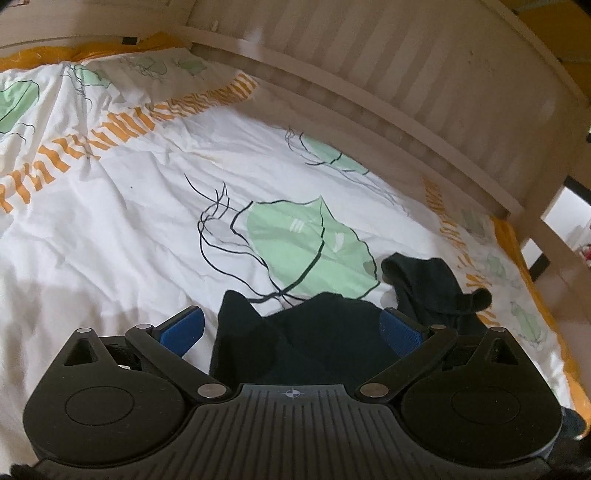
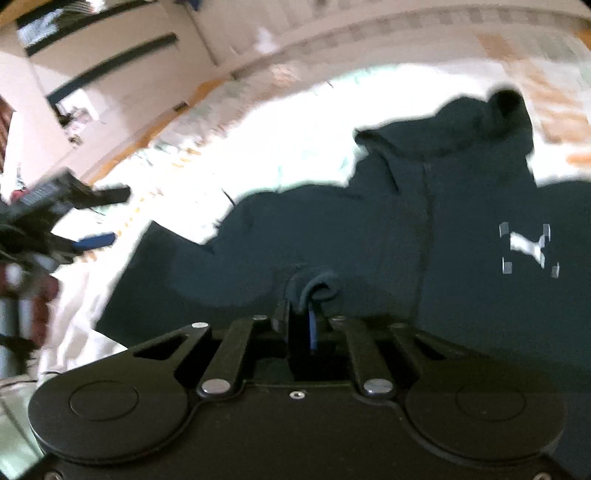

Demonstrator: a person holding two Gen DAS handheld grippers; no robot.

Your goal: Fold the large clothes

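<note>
- Two tools: right tool (image 2: 308, 295) pinches the dark sweatshirt (image 2: 406, 221); left tool (image 1: 291, 326) gapes over its edge.
- We close left before lifting off the bed (image 1: 129, 206).

The right wrist view is motion-blurred — the headboard (image 2: 369, 33) at twelve o'clock and clutter at nine smear. The dark hoodie (image 2: 406, 240) runs off at three o'clock — its extent unseen.
</note>
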